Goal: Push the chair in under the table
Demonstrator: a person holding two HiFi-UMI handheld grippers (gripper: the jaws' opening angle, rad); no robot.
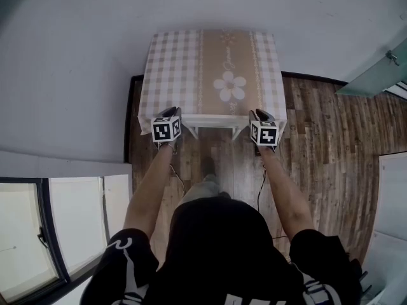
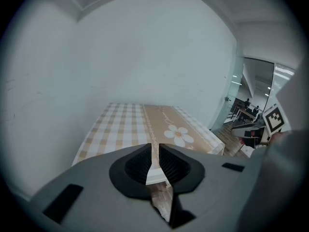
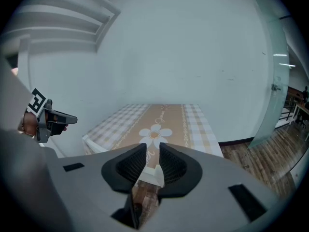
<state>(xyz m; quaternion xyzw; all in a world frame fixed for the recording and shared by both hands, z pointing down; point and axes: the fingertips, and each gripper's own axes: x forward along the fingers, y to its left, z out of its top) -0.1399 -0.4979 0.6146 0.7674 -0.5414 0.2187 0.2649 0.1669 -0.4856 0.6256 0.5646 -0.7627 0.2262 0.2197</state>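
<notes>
The white chair stands tucked in at the 6 o'clock edge of the cloth-covered surface, with only its top rail showing. Our left gripper hovers by the rail's 9 o'clock end and our right gripper by its 3 o'clock end. Both sets of jaws stand narrowly apart, gripping nothing. We judge the frame rigid and fairly light, sliding readily on the wood floor. The two rail ends are the best hold, pushed evenly.

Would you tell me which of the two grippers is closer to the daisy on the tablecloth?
The right gripper; the daisy sits right of the tablecloth's centre, on its side, farther from the left gripper.
</notes>
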